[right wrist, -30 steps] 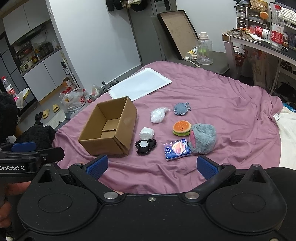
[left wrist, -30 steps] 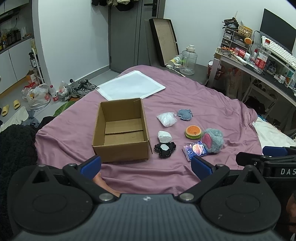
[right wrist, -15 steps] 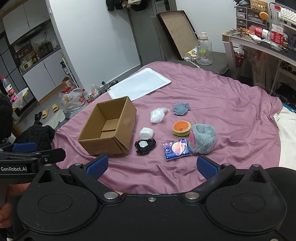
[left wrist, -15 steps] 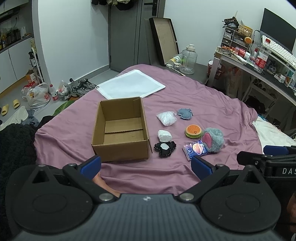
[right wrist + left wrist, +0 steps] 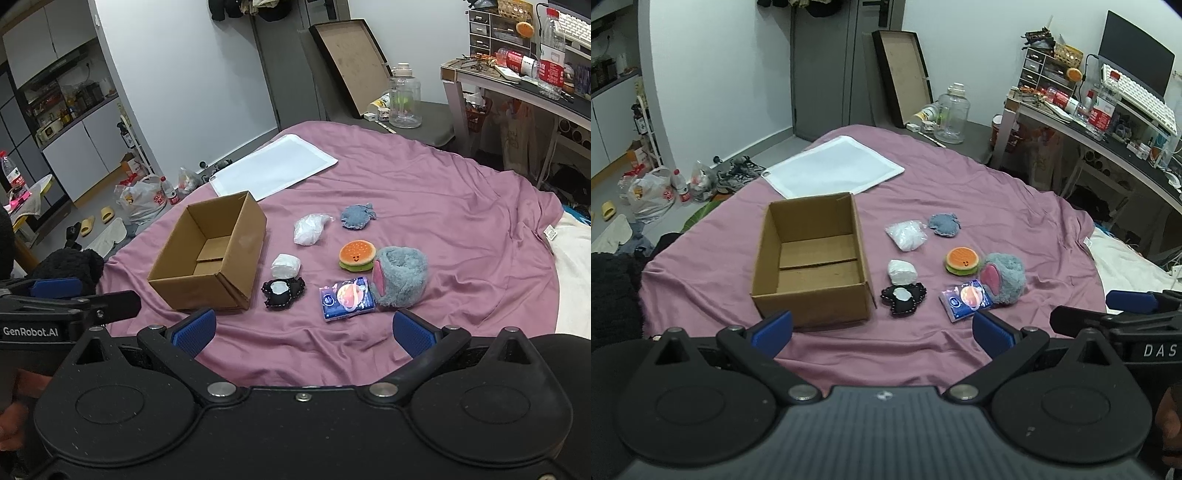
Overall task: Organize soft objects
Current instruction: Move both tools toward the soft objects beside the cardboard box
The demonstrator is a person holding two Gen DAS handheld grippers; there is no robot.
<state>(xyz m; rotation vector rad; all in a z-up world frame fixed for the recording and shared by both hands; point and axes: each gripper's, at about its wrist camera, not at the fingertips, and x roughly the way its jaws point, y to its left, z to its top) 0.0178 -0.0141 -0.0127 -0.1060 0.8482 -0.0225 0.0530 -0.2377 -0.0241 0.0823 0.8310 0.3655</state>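
both grippers, left gripper (image 5: 882,328) and right gripper (image 5: 301,330), hung spread wide and empty; nothing had shifted since a second earlier, cardboard box (image 5: 812,258) still empty, sorting unstarted.

Matt brown cardboard box (image 5: 812,258) sits on a smooth, creased mauve cloth sheet (image 5: 997,206). Fluffy grey plush (image 5: 1006,275) beside a glossy plastic packet (image 5: 966,300); crinkly clear plastic bag (image 5: 907,236). Hand-held gripper pads (image 5: 194,330) look textured blue rubber, bodies matt black plastic.

A flat white sheet (image 5: 833,169) lies at the far end of the bed (image 5: 997,206). Beyond it a clear water jug (image 5: 953,113) stands near a leaning framed board (image 5: 903,75). Plastic bags (image 5: 650,194) and shoes (image 5: 737,173) litter the floor; a keyboard (image 5: 1137,98) sits on the table (image 5: 1108,136).
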